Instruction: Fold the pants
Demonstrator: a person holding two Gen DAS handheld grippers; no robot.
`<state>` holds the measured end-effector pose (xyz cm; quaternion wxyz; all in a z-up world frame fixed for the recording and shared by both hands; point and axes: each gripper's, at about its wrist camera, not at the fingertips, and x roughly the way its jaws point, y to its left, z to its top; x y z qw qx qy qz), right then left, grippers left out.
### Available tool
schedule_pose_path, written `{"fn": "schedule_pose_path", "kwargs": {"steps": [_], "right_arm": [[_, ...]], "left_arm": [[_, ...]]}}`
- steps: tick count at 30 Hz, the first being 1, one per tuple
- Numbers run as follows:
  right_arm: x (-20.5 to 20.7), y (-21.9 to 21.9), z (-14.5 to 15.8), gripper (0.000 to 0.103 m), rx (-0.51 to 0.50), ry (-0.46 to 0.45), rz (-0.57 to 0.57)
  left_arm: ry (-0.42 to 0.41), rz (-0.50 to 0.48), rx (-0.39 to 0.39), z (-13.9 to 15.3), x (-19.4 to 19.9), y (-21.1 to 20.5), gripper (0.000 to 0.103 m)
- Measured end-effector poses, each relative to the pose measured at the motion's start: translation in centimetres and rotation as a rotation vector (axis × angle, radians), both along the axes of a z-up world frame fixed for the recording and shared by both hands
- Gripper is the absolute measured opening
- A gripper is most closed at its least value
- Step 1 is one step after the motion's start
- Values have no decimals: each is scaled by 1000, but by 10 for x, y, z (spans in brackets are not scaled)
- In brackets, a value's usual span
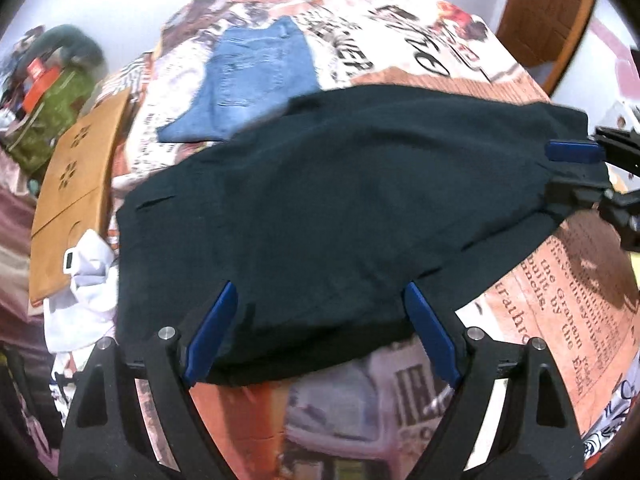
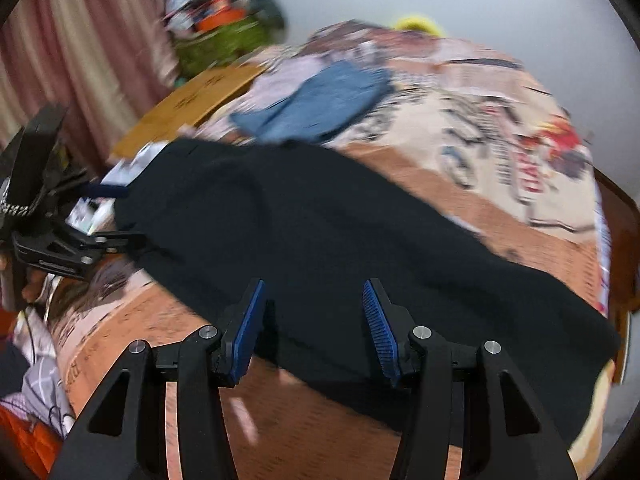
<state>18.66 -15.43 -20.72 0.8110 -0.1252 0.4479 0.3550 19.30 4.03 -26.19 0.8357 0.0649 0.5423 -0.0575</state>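
My left tongs (image 1: pixel 320 320) stand wide, blue pads splayed on either side of the near edge of the black pants (image 1: pixel 340 192); the cloth lies between the pads, but neither pad presses on it, so I have hold of nothing there. My right tongs (image 2: pixel 314 320) are about half open, their ribbed pads apart over the near hem of the same pants (image 2: pixel 320 240), with cloth under the gap and no grip on it either. From my left camera the right tongs (image 1: pixel 576 168) show at the far right end of the garment, one blue pad above the cloth and one black finger below, spread apart. From my right camera the left tongs (image 2: pixel 100 216) show at the pants' left end, also spread. The pants lie flat across the bed (image 1: pixel 560 300), a broad dark band running left to right over a newsprint-patterned sheet in orange and white. Beyond them, farther up the bed, lie folded jeans (image 1: pixel 256 80), apart from the black cloth by a strip of sheet. At the left edge of the bed is a brown cardboard sheet (image 1: pixel 76 184) with cut-out marks, and just near it a crumpled white garment (image 1: pixel 84 288) touching the pants' left end. Farther left stands a green bag (image 1: pixel 56 120) amid a blurred heap, with a pink curtain (image 2: pixel 80 40) behind it.
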Motion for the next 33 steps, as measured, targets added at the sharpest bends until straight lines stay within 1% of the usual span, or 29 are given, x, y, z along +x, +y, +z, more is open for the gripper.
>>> {"fn": "schedule_pose_path", "kwargs": {"steps": [5,8,10,12,14,15,16,17,18,19,22,25,30,33], "right_arm": [[-3,33,-10,47,-51,0,83],[-1,39,-16,47,-51,16,101],[1,41,-19,47,-45,27,104],[3,42,-20,47,-30,43,104],[4,42,-20,43,-5,54,98],[4,42,-19,36,4,56,96],[4,42,-18,29,14,58,94],[5,41,-17,25,27,62,91],[5,40,-16,16,45,68,92],[5,40,-15,11,56,69,90],[2,38,-9,8,80,55,78],[-4,36,-4,6,96,55,83],[-15,33,3,6,103,47,99],[-21,31,4,6,102,53,98]], "left_arm": [[2,-9,-30,-7,10,-11,86],[1,-29,-72,-7,16,-19,86],[-12,-33,-72,-7,18,-24,85],[-48,-50,-73,-6,19,-30,74],[-55,-67,-90,-4,20,-34,53],[-56,-74,-102,-4,21,-36,48],[-59,-77,-107,-3,21,-38,40],[-62,-77,-107,-2,21,-39,33],[-65,-78,-109,-1,21,-41,30],[-68,-78,-113,0,20,-41,24],[-80,-70,-122,6,15,-42,17],[-85,-65,-146,13,9,-40,12],[-99,-76,-160,23,-6,-41,10],[-86,-80,-163,21,-12,-43,9]]}}
